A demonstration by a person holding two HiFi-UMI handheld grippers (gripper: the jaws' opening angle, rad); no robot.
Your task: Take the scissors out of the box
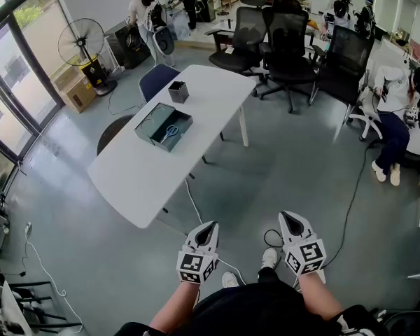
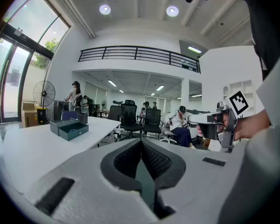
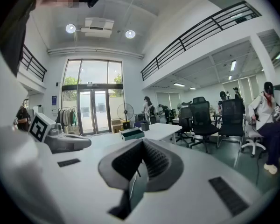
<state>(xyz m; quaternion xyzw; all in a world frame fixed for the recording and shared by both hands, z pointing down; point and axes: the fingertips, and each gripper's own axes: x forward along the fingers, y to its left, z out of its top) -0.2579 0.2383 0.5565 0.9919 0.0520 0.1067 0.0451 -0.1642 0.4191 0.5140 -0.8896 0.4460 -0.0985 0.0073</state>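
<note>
Judging from where the scissors (image 1: 171, 131) lie, inside the open box (image 1: 169, 145), well ahead of both pairs of jaws and off to their left, I take this for the very start: the approach is not yet under way and nothing is lifted. The scissors look small from here, with pale blue handles and light blades, flat on the box's dark floor; I cannot tell which way they point. The box sits on the white bench (image 1: 140, 180), with a small dark container (image 1: 178, 91) just beyond it. The left gripper (image 1: 210, 226) and the right gripper (image 1: 287, 217) hang low in front of me, side by side, well short of the bench. Both have their jaws closed on nothing, pads meeting. Next I would need to walk up, bring one gripper over the box, open its jaws and come down steeply, since the walls probably leave little room for a level reach.
</note>
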